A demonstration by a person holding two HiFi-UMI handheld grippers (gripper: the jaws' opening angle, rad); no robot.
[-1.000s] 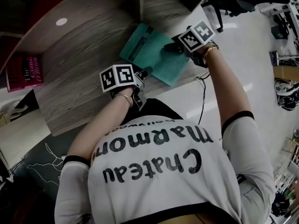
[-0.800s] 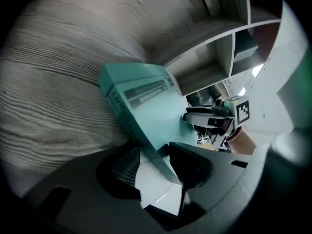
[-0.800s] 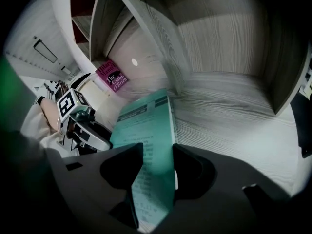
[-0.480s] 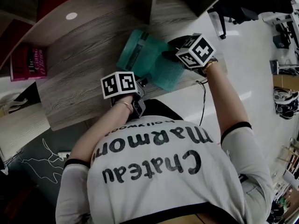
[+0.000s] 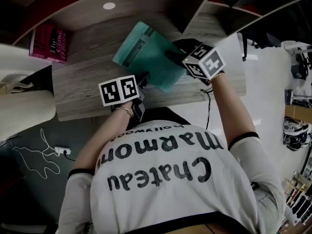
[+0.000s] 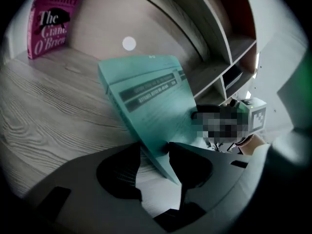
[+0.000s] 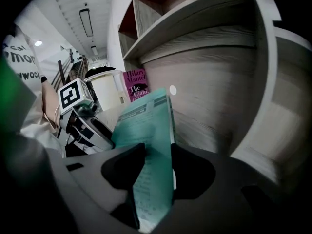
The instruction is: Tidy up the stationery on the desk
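The left gripper (image 6: 155, 152) has its fingers pinching the near corner of the teal book (image 6: 151, 106), one pad on each face. The right gripper (image 7: 158, 152) has just been closing its jaws, and they now clamp the same book's opposite edge, the cover running up between them. Held at both ends, the book tilts with its far end raised, clear of the wooden desk (image 5: 83, 91) that lies under it. Left of the book in the head view, well apart from it, a pink book (image 5: 48, 42) stands upright against the back panel. Beyond the book's far end rise open shelf compartments (image 5: 214, 13).
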